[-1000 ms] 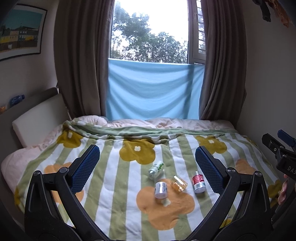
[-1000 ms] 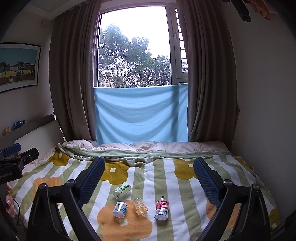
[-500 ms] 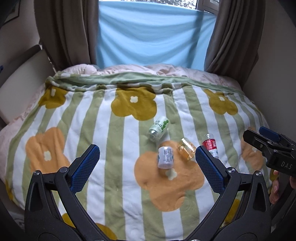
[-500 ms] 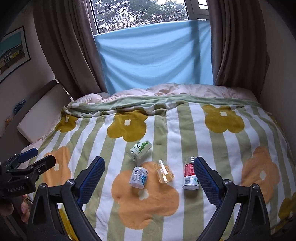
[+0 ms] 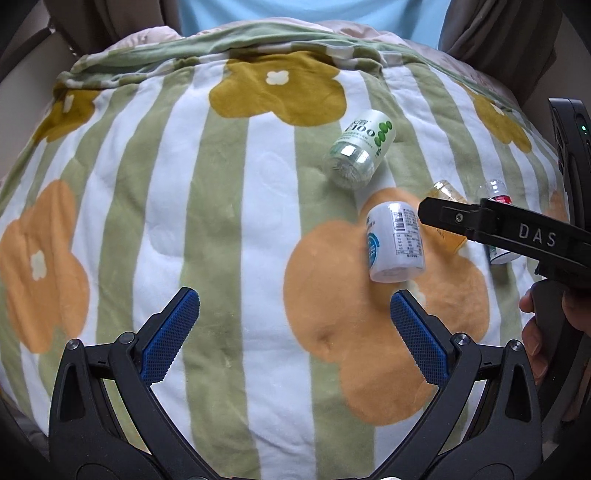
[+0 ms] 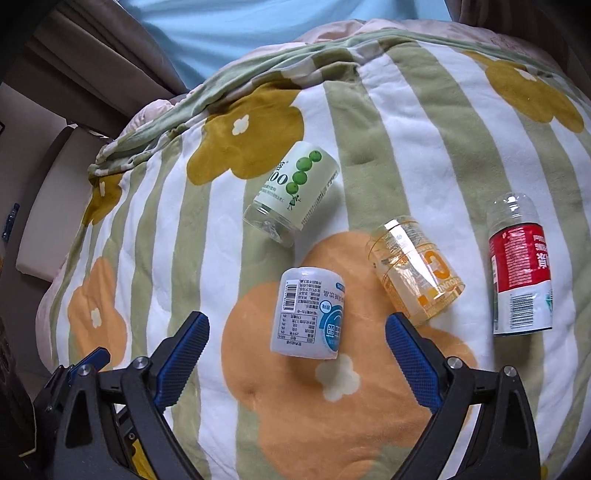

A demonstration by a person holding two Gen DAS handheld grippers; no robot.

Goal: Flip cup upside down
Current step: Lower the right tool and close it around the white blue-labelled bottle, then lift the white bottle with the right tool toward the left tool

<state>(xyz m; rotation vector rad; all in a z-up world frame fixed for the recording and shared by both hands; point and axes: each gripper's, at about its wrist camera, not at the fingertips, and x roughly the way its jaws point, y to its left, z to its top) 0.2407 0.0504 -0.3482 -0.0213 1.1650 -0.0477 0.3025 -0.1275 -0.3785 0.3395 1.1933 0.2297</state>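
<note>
Several small plastic cups lie on their sides on the flowered blanket [image 6: 369, 406]. A white cup with a blue label [image 6: 310, 314] lies just ahead of my right gripper [image 6: 297, 321], which is open and empty. A clear orange cup [image 6: 415, 266] lies to its right, a red-labelled one [image 6: 521, 269] farther right, and a green-labelled one [image 6: 295, 188] behind. My left gripper [image 5: 294, 299] is open above the blanket, left of the white cup [image 5: 395, 242]. A black right-gripper finger [image 5: 443, 216] partly hides the orange cup [image 5: 445, 192].
A person's hand [image 5: 532, 332] holds the right gripper's handle at the right edge. The headboard cushion [image 6: 48, 206] stands left of the bed. A blue cloth [image 6: 258, 26] and brown curtains hang behind it. The blanket is soft and uneven.
Both grippers have tilted down and moved closer to the cups, so the window has left the views. The right gripper now reaches over the orange cup. Both stay open.
</note>
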